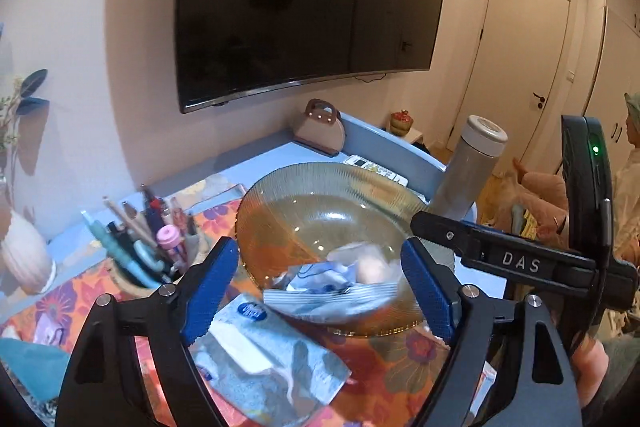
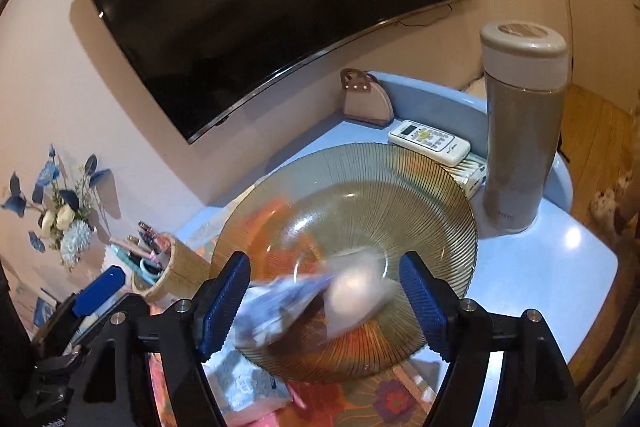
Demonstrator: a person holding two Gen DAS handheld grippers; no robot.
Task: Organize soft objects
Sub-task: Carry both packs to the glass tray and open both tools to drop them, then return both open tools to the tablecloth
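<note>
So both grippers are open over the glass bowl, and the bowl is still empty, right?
Not empty. Both wrist views show the glass bowl already holding soft packets. The left gripper and right gripper are indeed open over it.

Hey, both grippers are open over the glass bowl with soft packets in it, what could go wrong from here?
1. The glass bowl sits beside the tall thermos; a sideways nudge by the right gripper might tip the thermos.
2. The tissue pack lies outside the bowl under the left gripper; closing the jaws low could catch the floral cloth too.
</note>
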